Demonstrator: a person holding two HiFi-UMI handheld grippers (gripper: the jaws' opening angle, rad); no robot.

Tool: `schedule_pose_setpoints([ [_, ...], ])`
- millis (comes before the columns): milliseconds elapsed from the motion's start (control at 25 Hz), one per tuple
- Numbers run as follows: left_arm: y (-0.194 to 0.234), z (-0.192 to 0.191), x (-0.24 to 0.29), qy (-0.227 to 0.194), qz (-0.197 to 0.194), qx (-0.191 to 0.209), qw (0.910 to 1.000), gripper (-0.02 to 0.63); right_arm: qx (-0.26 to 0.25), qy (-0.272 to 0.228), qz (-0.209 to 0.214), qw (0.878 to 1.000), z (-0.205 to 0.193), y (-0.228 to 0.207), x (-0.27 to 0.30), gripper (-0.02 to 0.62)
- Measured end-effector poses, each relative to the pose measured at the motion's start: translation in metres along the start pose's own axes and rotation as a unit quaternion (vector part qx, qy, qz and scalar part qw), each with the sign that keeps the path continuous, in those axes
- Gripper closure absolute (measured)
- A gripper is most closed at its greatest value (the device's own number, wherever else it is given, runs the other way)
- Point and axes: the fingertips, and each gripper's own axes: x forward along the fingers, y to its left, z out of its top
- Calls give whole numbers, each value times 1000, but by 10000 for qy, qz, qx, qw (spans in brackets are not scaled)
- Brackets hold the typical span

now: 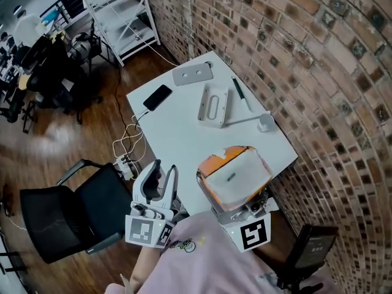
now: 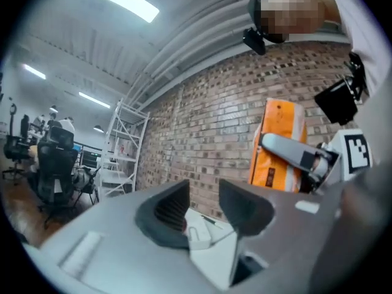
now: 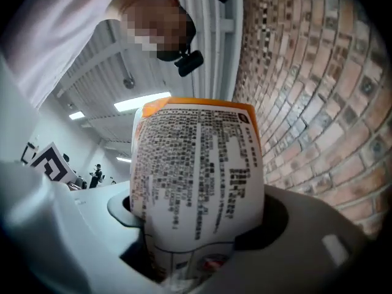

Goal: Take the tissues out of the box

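Observation:
An orange and white tissue pack [image 1: 236, 175] is held up over the near right corner of the white table [image 1: 177, 133]. In the right gripper view its printed white face [image 3: 196, 170] fills the space between the jaws. My right gripper [image 3: 199, 222] is shut on the pack's lower end. The left gripper view shows the pack [image 2: 278, 146] upright to the right, with a grey finger [image 2: 294, 153] of the right gripper across it. My left gripper [image 1: 164, 171] hangs at the table's near edge, left of the pack. The left gripper [image 2: 205, 210] is open, with nothing between its jaws.
On the table lie a black phone [image 1: 157, 97], a grey plate [image 1: 193, 74], a white holder [image 1: 213, 105], a pen [image 1: 237, 88] and a small white stand [image 1: 264, 122]. A brick wall [image 1: 318, 72] runs along the right. A black chair [image 1: 67, 216] and cables [image 1: 125, 152] are at the left.

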Motion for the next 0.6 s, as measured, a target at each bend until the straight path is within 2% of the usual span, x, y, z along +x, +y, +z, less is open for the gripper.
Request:
schedule_pose_setpoints([
  [120,5,11,-5,-205,-60,10,9998,469,-616,-452,-85,9970,29,12,2,214],
  [200,10,16,-6,-336,-18,5,9994,471,-825,-572,-137,9949,34,16,5,214],
  [440,27,46,-15,-894,271,70,9956,471,-799,-471,-52,9957,22,24,14,216],
  [600,29,44,-12,-852,214,33,9961,471,-752,-323,-48,9966,14,22,19,216],
])
